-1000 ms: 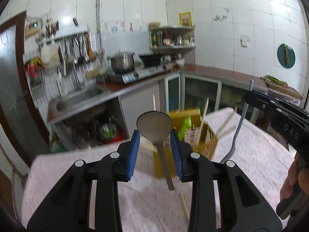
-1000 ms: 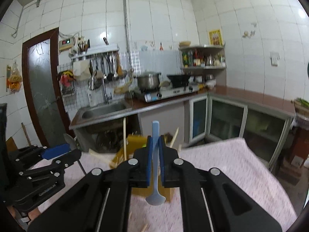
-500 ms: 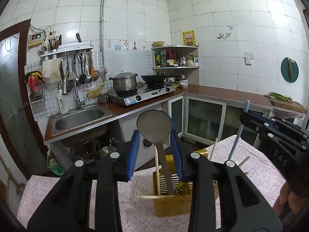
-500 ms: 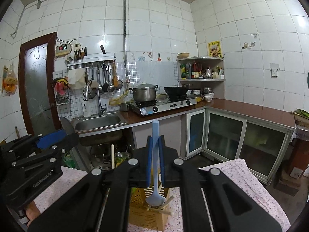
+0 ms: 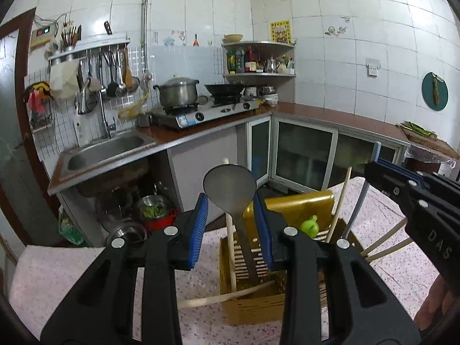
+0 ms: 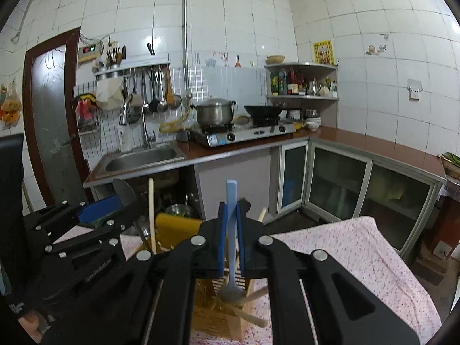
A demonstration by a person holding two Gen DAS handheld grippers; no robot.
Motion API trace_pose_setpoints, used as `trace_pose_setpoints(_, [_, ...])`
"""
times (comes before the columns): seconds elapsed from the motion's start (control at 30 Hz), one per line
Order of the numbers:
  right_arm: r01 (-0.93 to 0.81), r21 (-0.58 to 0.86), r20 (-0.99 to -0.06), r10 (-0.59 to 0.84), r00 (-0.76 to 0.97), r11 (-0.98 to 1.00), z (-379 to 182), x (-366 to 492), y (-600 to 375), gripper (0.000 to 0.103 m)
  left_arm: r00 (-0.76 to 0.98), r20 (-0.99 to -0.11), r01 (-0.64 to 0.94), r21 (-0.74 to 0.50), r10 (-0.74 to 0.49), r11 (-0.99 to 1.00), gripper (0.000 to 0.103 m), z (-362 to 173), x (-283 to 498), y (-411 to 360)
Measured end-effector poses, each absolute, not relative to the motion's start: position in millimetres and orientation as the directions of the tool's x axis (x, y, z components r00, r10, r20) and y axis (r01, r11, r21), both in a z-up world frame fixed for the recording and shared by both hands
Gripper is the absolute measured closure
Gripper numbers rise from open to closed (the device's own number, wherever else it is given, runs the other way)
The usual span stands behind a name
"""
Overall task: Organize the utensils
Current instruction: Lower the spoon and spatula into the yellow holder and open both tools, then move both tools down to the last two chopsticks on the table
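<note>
My left gripper [image 5: 230, 230] is shut on a grey metal ladle [image 5: 230, 187], bowl up, with the handle pointing down into the yellow wooden utensil box [image 5: 253, 304]. My right gripper [image 6: 230, 244] is shut on a light blue spoon [image 6: 231, 201], bowl down, just above the same box [image 6: 218, 319]. The box holds several wooden chopsticks [image 5: 230, 258] and a green item [image 5: 309, 224]. The right gripper also shows at the right of the left wrist view [image 5: 373, 169], and the left gripper at the left of the right wrist view [image 6: 109, 204].
The box stands on a table with a pink floral cloth [image 5: 379, 253]. Beyond it are a counter with a sink [image 5: 106, 149], a gas stove [image 5: 207, 112] with a pot and wok, glass cabinet doors [image 5: 304, 155] and bowls on the floor [image 5: 152, 210].
Both grippers have tilted up and back, so the box has dropped lower in view. The ladle and spoon stay held, now pointing down into the box.
</note>
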State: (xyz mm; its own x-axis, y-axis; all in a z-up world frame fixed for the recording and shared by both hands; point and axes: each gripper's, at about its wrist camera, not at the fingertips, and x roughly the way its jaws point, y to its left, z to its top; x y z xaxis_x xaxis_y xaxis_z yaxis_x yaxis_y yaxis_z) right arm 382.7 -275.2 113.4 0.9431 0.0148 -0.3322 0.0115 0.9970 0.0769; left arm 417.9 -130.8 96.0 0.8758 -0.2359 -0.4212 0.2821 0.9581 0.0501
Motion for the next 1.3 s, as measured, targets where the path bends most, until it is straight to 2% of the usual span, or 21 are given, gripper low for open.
trace_pose_setpoints(0.13, [0.012,0.088,-0.352,0.02,0.936,0.996,97.3,385.4,-276.3,0.096,0.867,-0.439,0.279,0.034,-0.237,0.96,0.071,79.9,423.2,-128.6])
trace_pose_setpoints(0.33, [0.012,0.075,-0.379,0.018,0.925,0.997,75.5,387.6,-274.1,0.096,0.868,-0.421,0.294,0.007,-0.264,0.956,0.071,79.1,417.2,-124.8])
trace_pose_setpoints(0.5, [0.014,0.069,-0.377,0.013,0.926,0.997,79.5,382.2,-276.5,0.095,0.878,-0.397,0.277,-0.033,-0.266,0.96,0.058,92.9,407.3,-115.9])
trace_pose_setpoints(0.53, [0.016,0.069,-0.377,0.011,0.926,0.997,79.1,382.2,-276.1,0.094,0.879,-0.391,0.278,-0.042,-0.272,0.96,0.053,97.7,403.7,-113.0])
trace_pose_setpoints(0.57, [0.021,0.069,-0.377,0.006,0.926,0.997,81.9,379.7,-277.1,0.082,0.88,-0.387,0.278,-0.048,-0.274,0.959,0.048,101.3,400.6,-111.2])
trace_pose_setpoints(0.6, [0.021,0.075,-0.369,0.008,0.929,0.997,85.4,375.5,-278.2,0.058,0.883,-0.38,0.275,-0.055,-0.275,0.96,0.045,107.1,396.1,-107.5])
trace_pose_setpoints(0.63, [0.024,0.077,-0.357,0.005,0.934,0.997,89.4,371.3,-279.2,0.048,0.884,-0.377,0.273,-0.064,-0.276,0.96,0.04,112.2,391.8,-103.6])
trace_pose_setpoints(0.67, [0.031,0.068,-0.339,-0.007,0.941,0.997,94.3,364.8,-279.0,0.044,0.883,-0.378,0.271,-0.072,-0.277,0.96,0.032,116.7,387.5,-100.5])
trace_pose_setpoints(0.83, [0.051,0.034,-0.338,-0.037,0.941,0.998,110.2,338.9,-279.8,0.041,0.878,-0.403,0.249,-0.078,-0.259,0.965,0.017,125.0,360.3,-82.6])
trace_pose_setpoints(0.97, [0.096,0.032,-0.341,-0.079,0.937,0.995,114.9,312.9,-284.3,0.024,0.864,-0.45,0.227,-0.051,-0.226,0.972,0.005,116.5,332.9,-72.4])
trace_pose_setpoints(1.07, [0.126,0.027,-0.375,-0.107,0.921,0.992,108.5,295.5,-288.2,0.021,0.839,-0.503,0.223,-0.028,-0.206,0.975,0.005,103.7,318.7,-71.0])
trace_pose_setpoints(1.3, [0.189,0.032,-0.506,-0.147,0.85,0.981,60.4,269.2,-310.6,0.02,0.719,-0.659,0.239,-0.064,-0.221,0.969,0.005,52.8,297.4,-73.4])
